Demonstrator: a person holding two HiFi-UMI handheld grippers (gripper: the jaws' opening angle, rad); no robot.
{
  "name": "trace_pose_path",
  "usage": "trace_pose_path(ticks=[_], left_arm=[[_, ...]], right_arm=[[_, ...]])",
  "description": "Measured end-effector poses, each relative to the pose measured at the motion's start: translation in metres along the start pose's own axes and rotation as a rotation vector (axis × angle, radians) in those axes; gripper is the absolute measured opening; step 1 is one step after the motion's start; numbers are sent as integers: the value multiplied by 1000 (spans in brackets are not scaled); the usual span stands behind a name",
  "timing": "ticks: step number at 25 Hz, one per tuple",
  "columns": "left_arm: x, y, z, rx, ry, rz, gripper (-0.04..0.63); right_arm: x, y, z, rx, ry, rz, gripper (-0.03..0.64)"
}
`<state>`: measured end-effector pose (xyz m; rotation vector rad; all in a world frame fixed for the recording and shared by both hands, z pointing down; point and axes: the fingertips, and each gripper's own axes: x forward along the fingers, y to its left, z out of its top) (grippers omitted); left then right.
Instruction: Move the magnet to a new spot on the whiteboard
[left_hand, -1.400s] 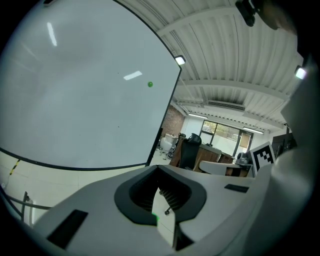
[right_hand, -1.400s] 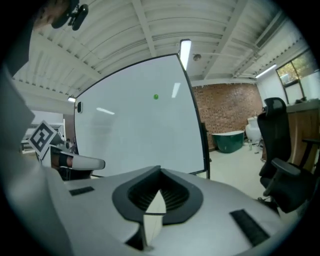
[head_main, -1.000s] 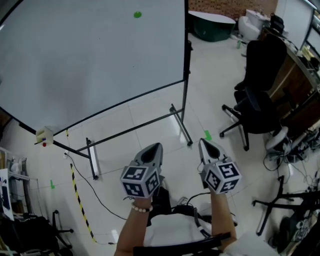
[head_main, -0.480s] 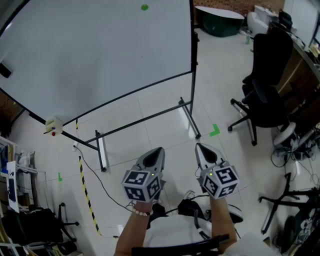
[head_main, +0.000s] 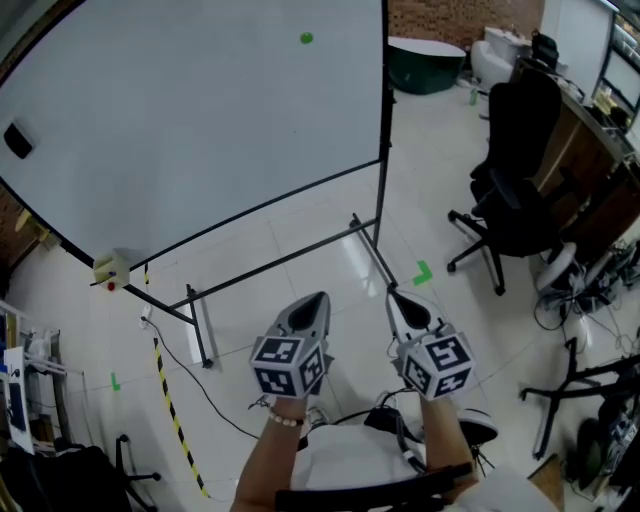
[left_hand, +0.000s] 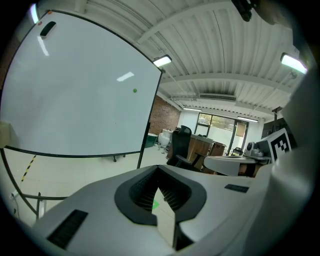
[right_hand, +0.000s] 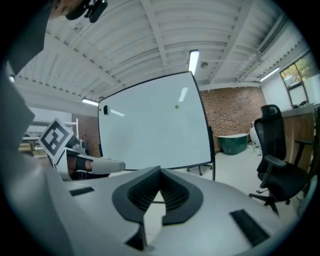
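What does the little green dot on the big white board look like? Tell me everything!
It is the magnet: a small, round, bright green spot. It sits flat against the whiteboard, high up and nearer the board's right edge than its left. The board all around it is plain white, with no writing close by. Only the board touches it. It is too small in these pictures to tell what it is made of or whether it has any marks.

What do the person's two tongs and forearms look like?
The left tongs and the right tongs are light grey shells tapering to a point, with black ribbed pads inside. Each carries a cube of black-and-white square markers, the left cube and the right cube. No sleeves cover the forearms; a white bead bracelet circles the left wrist.
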<state>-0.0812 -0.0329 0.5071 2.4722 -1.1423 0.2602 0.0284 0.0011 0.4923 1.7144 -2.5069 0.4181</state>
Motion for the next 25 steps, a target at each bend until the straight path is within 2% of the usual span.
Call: trace_pose_path(ticks=[8,25], left_arm=[[-18,6,14,2,-39,-57,-6],[-44,13,20,-20,-82,-70,-6]], right_arm=[[-9,13,6,-3,-10,-69,0],[-1,42,8,-58,15,-56,0]])
